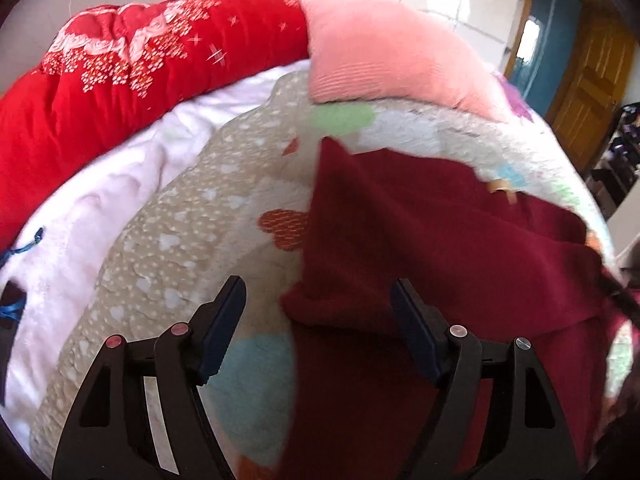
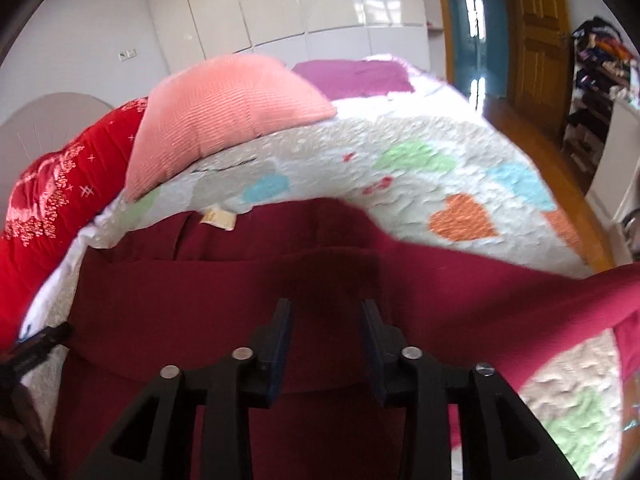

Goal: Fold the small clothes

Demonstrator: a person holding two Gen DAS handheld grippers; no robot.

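Note:
A dark red garment [image 1: 420,240] lies spread on a quilt with coloured hearts [image 1: 224,216]. It has a cream label [image 1: 502,188] near its far edge. My left gripper [image 1: 318,292] is open over the garment's left edge, which lies between its fingers. In the right wrist view the garment [image 2: 224,292] fills the lower frame, with its label [image 2: 218,218] at the far edge. My right gripper [image 2: 326,308] is open above the cloth, with nothing between its jaws. A fold ridge crosses just beyond its fingertips.
A pink cushion [image 1: 384,60] and a red floral duvet [image 1: 120,80] lie at the far side of the bed. A white sheet [image 1: 100,200] shows on the left. A purple cloth [image 2: 356,74] lies far back. A wooden door [image 2: 536,40] and shelves [image 2: 600,80] stand to the right.

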